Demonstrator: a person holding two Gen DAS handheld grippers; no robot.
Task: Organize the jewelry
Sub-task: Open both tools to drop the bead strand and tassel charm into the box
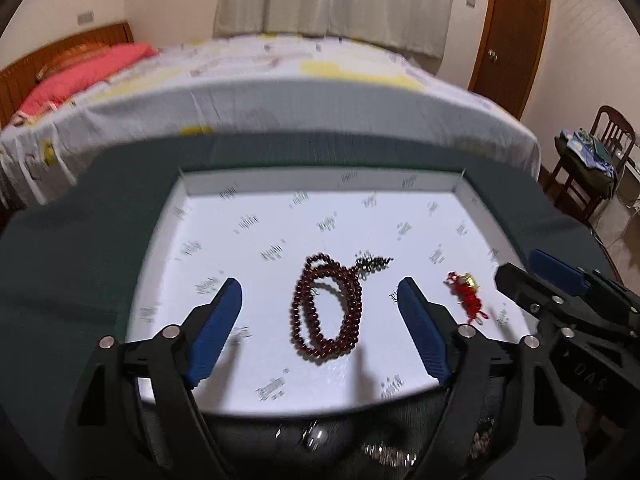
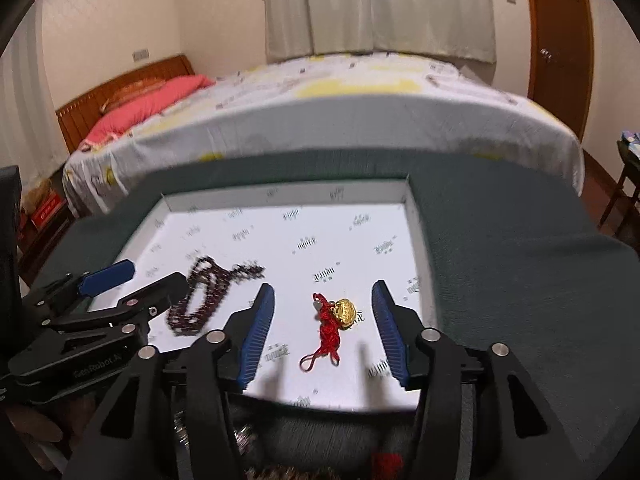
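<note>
A white shallow tray [image 1: 320, 182] with printed marks lies on a dark green cloth. In it lies a coiled dark red bead necklace [image 1: 326, 308] with a dark tassel, between the fingers of my open, empty left gripper [image 1: 320, 292] hovering above it. To its right lies a red cord with a gold charm [image 1: 466, 290]. In the right wrist view the cord and gold charm [image 2: 340, 316] lie between the fingers of my open, empty right gripper [image 2: 323, 296]; the necklace [image 2: 204, 294] and the left gripper [image 2: 132, 280] are at the left.
More jewelry, blurred, lies on the green cloth [image 1: 100, 220] by the tray's near edge [image 1: 380, 452]. A bed [image 1: 280, 80] stands behind the table, a wooden chair [image 1: 592, 164] with things on it at right, a door [image 1: 516, 28] beyond.
</note>
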